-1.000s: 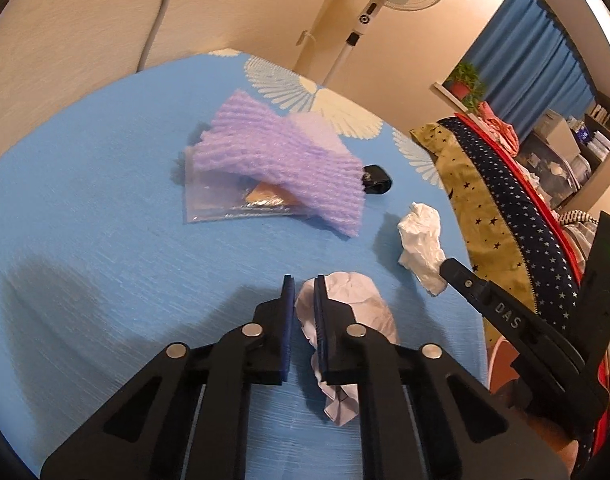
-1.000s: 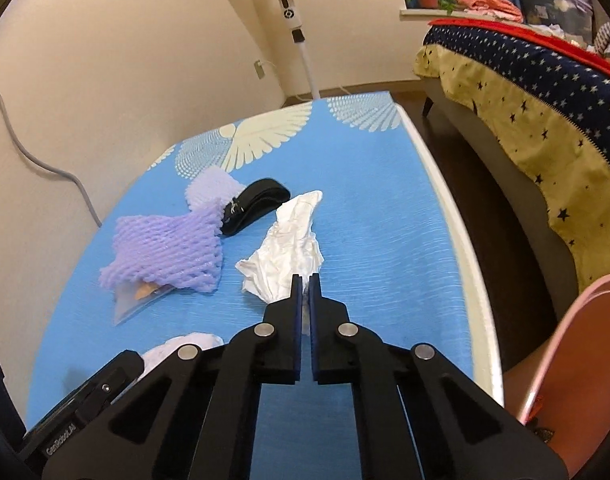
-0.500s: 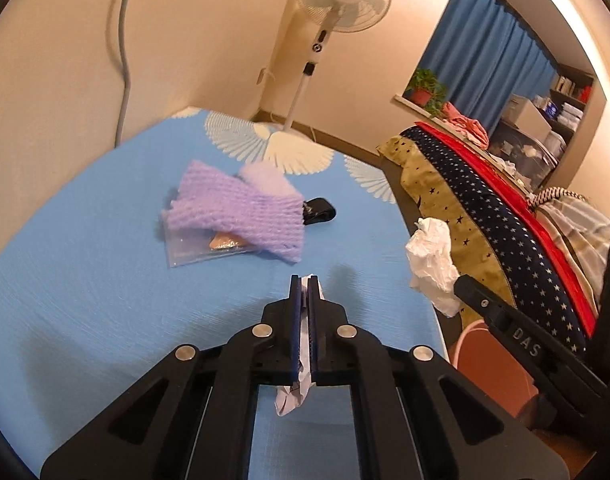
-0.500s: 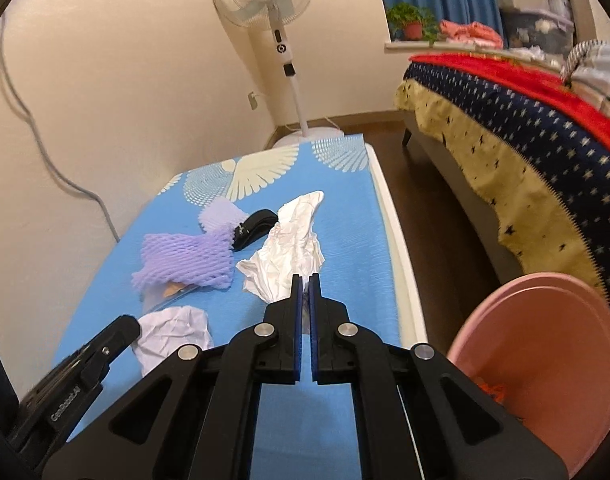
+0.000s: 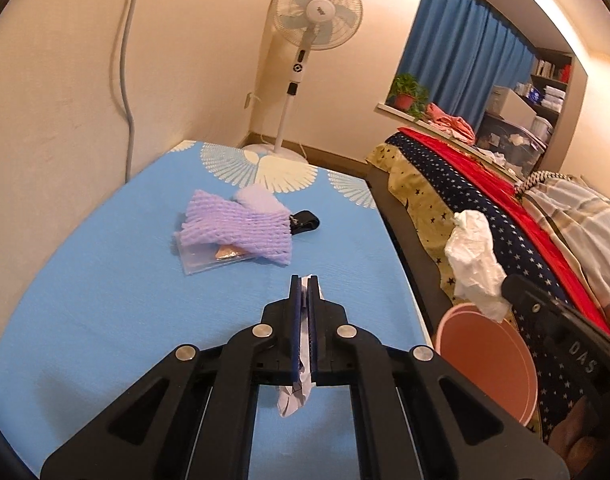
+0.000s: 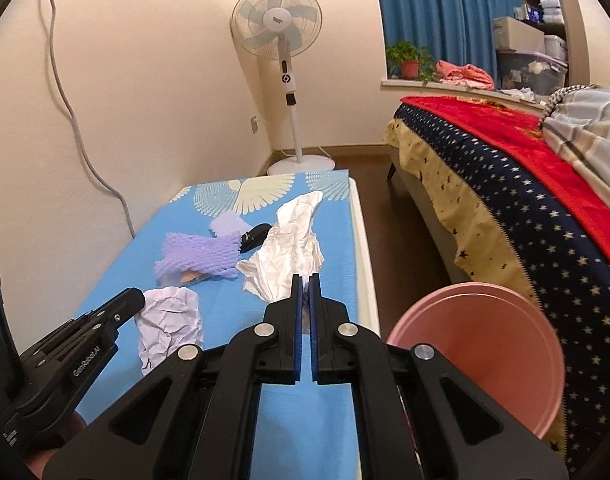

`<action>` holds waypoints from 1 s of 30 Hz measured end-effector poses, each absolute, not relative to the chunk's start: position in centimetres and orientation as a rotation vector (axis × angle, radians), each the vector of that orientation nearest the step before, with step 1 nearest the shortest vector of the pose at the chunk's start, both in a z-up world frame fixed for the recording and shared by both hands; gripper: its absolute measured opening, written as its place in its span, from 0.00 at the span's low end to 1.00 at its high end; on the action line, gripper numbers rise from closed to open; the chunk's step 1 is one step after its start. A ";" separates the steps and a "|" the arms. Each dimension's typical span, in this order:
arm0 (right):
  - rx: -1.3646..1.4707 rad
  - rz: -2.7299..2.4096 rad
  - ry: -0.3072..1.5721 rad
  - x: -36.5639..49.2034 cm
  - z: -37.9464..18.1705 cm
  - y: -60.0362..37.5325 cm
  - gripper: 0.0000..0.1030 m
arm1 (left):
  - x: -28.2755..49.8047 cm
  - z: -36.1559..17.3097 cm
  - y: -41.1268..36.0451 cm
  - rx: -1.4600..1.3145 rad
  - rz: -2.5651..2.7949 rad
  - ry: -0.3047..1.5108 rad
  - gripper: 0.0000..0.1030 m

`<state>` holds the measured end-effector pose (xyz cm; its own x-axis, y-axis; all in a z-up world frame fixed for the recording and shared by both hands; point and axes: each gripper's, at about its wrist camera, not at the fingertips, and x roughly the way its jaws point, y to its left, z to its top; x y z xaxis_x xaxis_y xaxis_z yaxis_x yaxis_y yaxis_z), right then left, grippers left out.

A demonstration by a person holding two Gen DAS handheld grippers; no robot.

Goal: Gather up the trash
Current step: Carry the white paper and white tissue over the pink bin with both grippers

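Both grippers are carrying trash toward the bin

The left gripper (image 5: pixel 303 280) is pinching a crumpled paper ball (image 6: pixel 169 322) and the right gripper (image 6: pixel 303 278) a wrinkled white tissue (image 6: pixel 293 246), both held clear above the blue table (image 5: pixel 105 280). Next, each load probably needs positioning over the pink bin (image 6: pixel 481 356) beside the table's right edge, then releasing.

Blue tablecloth (image 5: pixel 85 280) with white fans, purple foam net (image 5: pixel 237 228), pink bin (image 6: pixel 485 344).

Pink bin (image 6: pixel 477 356) mouth unobstructed
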<state>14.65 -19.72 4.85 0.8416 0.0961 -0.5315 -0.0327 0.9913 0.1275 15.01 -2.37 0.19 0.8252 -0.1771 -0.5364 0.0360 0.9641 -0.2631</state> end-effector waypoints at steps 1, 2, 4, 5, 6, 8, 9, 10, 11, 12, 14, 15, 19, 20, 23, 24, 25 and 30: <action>0.115 0.066 0.564 14.3 4.9 -19.8 0.03 | 14.7 0.3 -2.6 -0.239 -0.120 0.589 0.03; 0.116 0.061 0.561 13.7 5.1 -20.1 0.03 | 14.4 0.5 -2.8 -0.232 -0.125 0.587 0.03; 0.116 0.054 0.558 12.9 5.3 -20.4 0.03 | 13.9 0.7 -3.2 -0.221 -0.134 0.583 0.03; 0.114 0.049 0.554 12.3 5.4 -20.6 0.03 | 13.6 0.9 -3.4 -0.217 -0.139 0.581 0.03; 0.113 0.044 0.552 12.0 5.5 -20.8 0.03 | 13.3 1.1 -3.6 -0.212 -0.145 0.577 0.03; 0.110 0.035 0.551 11.3 5.5 -21.0 0.03 | 12.9 1.3 -4.0 -0.207 -0.156 0.572 0.03; 0.108 0.030 0.549 10.9 5.5 -21.2 0.03 | 12.7 1.4 -4.2 -0.204 -0.161 0.570 0.03; 0.106 0.026 0.548 10.7 5.6 -21.3 0.03 | 12.5 1.4 -4.4 -0.199 -0.168 0.568 0.03; 0.104 0.018 0.545 10.3 5.7 -21.6 0.03 | 12.4 1.5 -4.7 -0.194 -0.175 0.566 0.03; 0.105 0.014 0.543 10.1 5.7 -21.8 0.03 | 12.2 1.6 -4.9 -0.190 -0.180 0.565 0.03; 0.110 0.003 0.540 9.7 5.7 -22.2 0.03 | 12.1 1.7 -5.5 -0.179 -0.192 0.563 0.03; 0.113 -0.002 0.538 9.4 5.8 -22.4 0.03 | 12.0 1.8 -5.7 -0.175 -0.198 0.562 0.03; 0.113 -0.016 0.532 8.6 5.9 -23.1 0.03 | 11.7 1.9 -6.3 -0.171 -0.210 0.558 0.03; 0.111 -0.019 0.532 8.5 5.8 -23.2 0.03 | 11.6 2.0 -6.5 -0.172 -0.212 0.558 0.03; 0.111 -0.026 0.532 8.1 5.8 -23.6 0.03 | 11.4 2.0 -6.8 -0.171 -0.219 0.557 0.03; 0.111 -0.028 0.531 8.1 5.8 -23.7 0.03 | 11.3 2.1 -6.9 -0.171 -0.220 0.556 0.03; 0.111 -0.031 0.529 8.0 5.9 -23.8 0.03 | 11.3 2.1 -7.0 -0.170 -0.223 0.556 0.03; 0.113 -0.046 0.522 7.6 6.0 -24.0 0.03 | 11.2 2.1 -7.6 -0.164 -0.234 0.554 0.03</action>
<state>7.61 -24.02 6.00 0.8662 -0.0150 -0.4995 0.0725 0.9927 0.0960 11.19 -7.61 2.13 0.8249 -0.2627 -0.5005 0.1747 0.9606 -0.2162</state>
